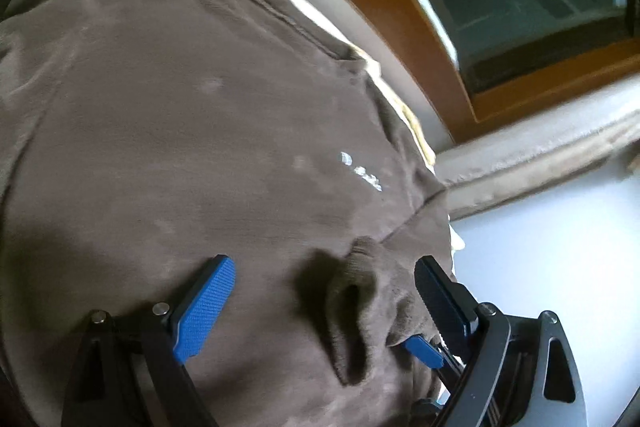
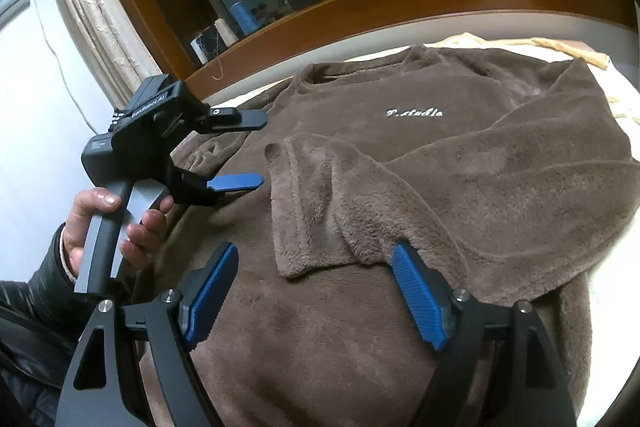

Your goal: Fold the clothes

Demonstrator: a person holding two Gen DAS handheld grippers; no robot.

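A brown fleece sweater (image 2: 460,155) with white chest lettering (image 2: 414,113) lies spread on the table, one sleeve folded across its front with the cuff (image 2: 304,227) pointing toward me. My right gripper (image 2: 316,291) is open and empty just above the sweater near that cuff. My left gripper (image 1: 324,291) is open over the sweater's left edge, a raised fold of fleece (image 1: 352,303) between its fingers, not pinched. The left gripper also shows in the right wrist view (image 2: 256,151), held by a hand (image 2: 116,223).
A wooden window frame (image 2: 360,11) runs behind the table, with thread spools (image 2: 240,17) on the sill. A pale curtain (image 2: 92,11) hangs at the left. Cream cloth (image 2: 568,47) lies beyond the sweater. A white surface (image 1: 560,247) lies right of the sweater.
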